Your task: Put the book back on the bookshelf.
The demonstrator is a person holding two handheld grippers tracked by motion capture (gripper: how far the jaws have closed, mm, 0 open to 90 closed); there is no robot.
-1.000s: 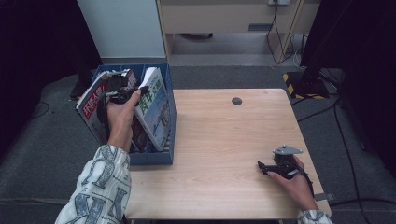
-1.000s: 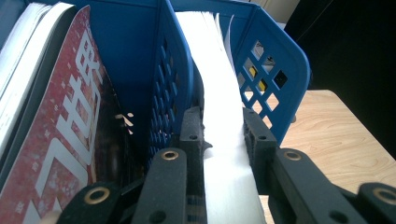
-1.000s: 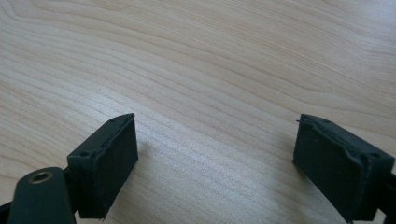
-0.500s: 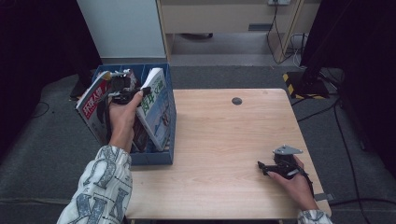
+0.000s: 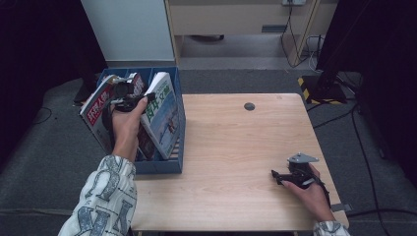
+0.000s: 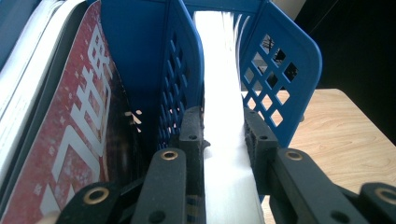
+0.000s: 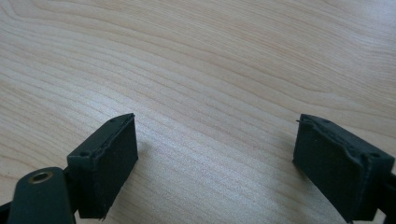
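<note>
**Left gripper clamped on a magazine in the blue rack**

At the left edge of the table [image 5: 231,147], we find the left gripper [image 6: 223,126] down in the blue file rack [image 5: 181,129], and its jaws are pressed on the white page edges of a magazine [image 6: 224,140] standing upright in one compartment. From above, we see that magazine [image 5: 162,115] with its green and blue cover leaning against the rack's right-hand wall, the left hand [image 5: 125,123] right beside it. A red-covered magazine [image 6: 79,140] sits in the next compartment over, behind the lattice divider, tilted away from the one we're gripping.

Over on the near right of the tabletop, we've got the right gripper [image 7: 215,158] low above the bare wood, jaws spread wide, nothing between them. The right hand [image 5: 307,189] rests there, well apart from the rack. A small dark round spot [image 5: 249,106] sits near the table's far edge.
</note>
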